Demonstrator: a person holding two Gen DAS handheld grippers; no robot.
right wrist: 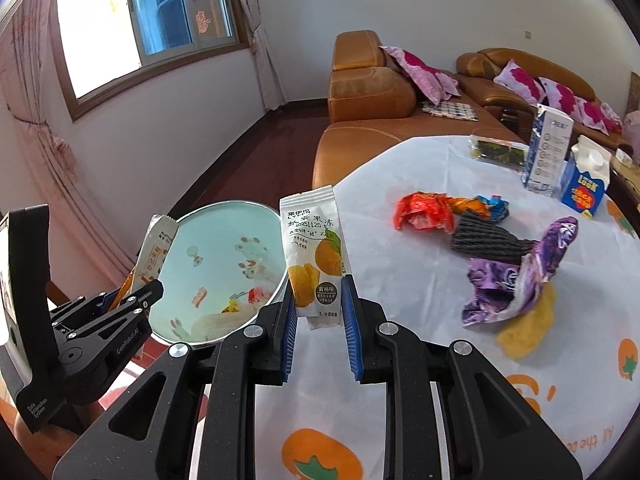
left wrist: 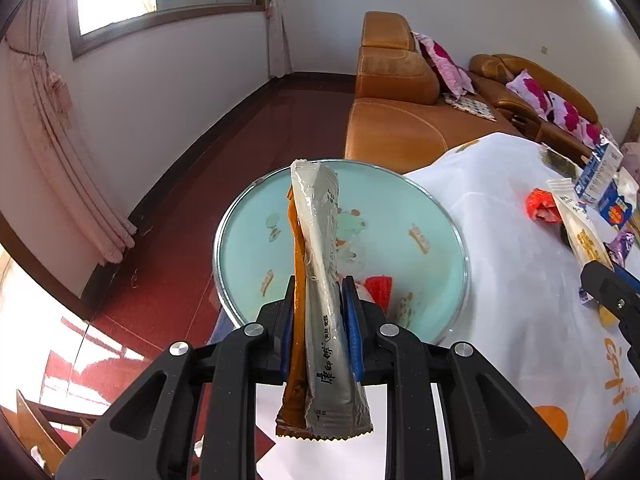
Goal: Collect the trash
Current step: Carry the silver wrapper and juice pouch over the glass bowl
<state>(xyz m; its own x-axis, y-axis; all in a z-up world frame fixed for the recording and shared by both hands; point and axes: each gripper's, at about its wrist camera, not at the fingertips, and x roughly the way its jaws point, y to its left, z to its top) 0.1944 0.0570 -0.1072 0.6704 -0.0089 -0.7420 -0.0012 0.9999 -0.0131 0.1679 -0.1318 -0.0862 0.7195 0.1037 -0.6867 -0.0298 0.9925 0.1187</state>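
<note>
My left gripper (left wrist: 318, 292) is shut on a long silver and orange snack wrapper (left wrist: 320, 264), held upright over a pale blue round basin (left wrist: 440, 216) at the table's left edge. The basin (right wrist: 208, 228) holds a red wrapper (left wrist: 378, 286) and other scraps. My right gripper (right wrist: 318, 296) is shut on a white jelly packet with a yellow peach picture (right wrist: 314, 256), above the tablecloth next to the basin. The left gripper (right wrist: 132, 298) shows at the left of the right wrist view with its wrapper (right wrist: 154, 252).
On the white tablecloth (right wrist: 400, 360) lie a red-orange wrapper (right wrist: 424, 210), a dark ribbed piece (right wrist: 484, 242), a purple wrapper (right wrist: 520, 276), a yellow chip (right wrist: 528, 326), a green packet (right wrist: 496, 152) and two milk cartons (right wrist: 560, 160). Orange leather sofas (right wrist: 368, 96) stand behind.
</note>
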